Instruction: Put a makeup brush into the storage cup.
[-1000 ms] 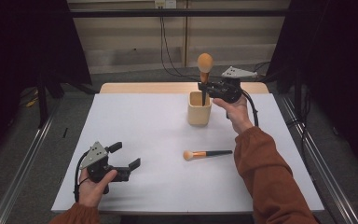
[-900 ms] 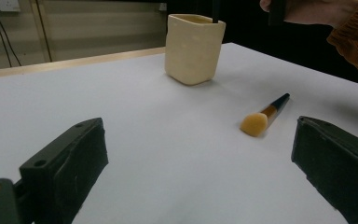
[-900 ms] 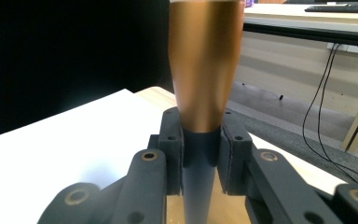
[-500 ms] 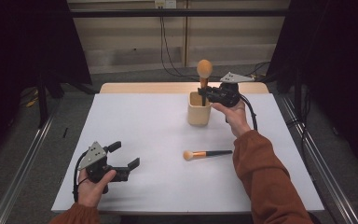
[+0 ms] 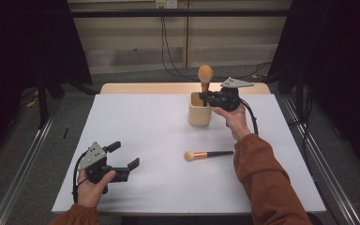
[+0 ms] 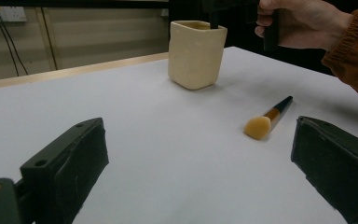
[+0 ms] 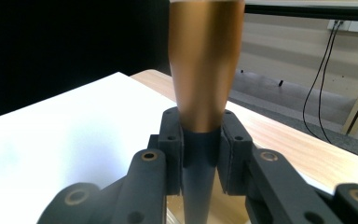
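White desk point(image 5: 136, 122) carries a cup point(image 5: 199, 110) near its far edge; the right hand-held gripper point(image 5: 207, 97) clamps an upright brush point(image 5: 205, 77) over it. The left hand-held gripper point(image 5: 122, 158) gapes empty, bare desk around it; a second brush point(image 5: 207, 154) lies mid-desk.

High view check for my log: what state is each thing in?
Beige square cup: upright, brush handle inside.
Held makeup brush: upright, head up, clamped.
Second orange-headed brush: lying flat on the white table.
Right claw: shut on brush.
Left claw: open, empty.
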Demonstrator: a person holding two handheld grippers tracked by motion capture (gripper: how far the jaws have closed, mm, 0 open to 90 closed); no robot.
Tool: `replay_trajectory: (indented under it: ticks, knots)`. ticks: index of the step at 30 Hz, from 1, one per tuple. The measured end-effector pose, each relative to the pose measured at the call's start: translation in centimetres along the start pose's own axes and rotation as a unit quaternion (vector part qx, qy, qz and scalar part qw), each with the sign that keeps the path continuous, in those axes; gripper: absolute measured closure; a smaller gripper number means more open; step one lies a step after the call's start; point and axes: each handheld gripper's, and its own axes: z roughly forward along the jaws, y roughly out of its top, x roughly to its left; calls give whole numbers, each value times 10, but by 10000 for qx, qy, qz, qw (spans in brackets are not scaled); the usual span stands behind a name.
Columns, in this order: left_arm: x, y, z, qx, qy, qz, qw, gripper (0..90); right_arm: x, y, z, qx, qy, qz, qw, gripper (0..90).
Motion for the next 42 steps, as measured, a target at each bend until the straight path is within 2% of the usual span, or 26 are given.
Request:
replay_trajectory:
  ticks: [13, 18, 27, 32, 39, 42]
  knots:
    - [0, 1, 0, 48, 14, 110, 9999, 36, -5, -8, 2, 228, -46, 142, 9996, 739]
    - [-2, 1, -1, 54, -19, 142, 9999, 36, -5, -11, 4, 331, -109, 127, 9993, 654]
    - [-1, 2, -2, 71, -22, 207, 9998, 36, -2, -16, 3, 178, -192, 217, 9994, 454]
    - [-1, 2, -2, 67, -6, 166, 9998, 35, 0, -16, -1, 124, -266, 191, 9994, 341]
    - [2, 1, -4, 56, 88, 105, 9999, 36, 4, -13, -12, -11, -191, 190, 9996, 226]
    - [3, -1, -6, 61, 208, 126, 9997, 35, 8, -13, -19, -50, -249, 149, 9996, 170]
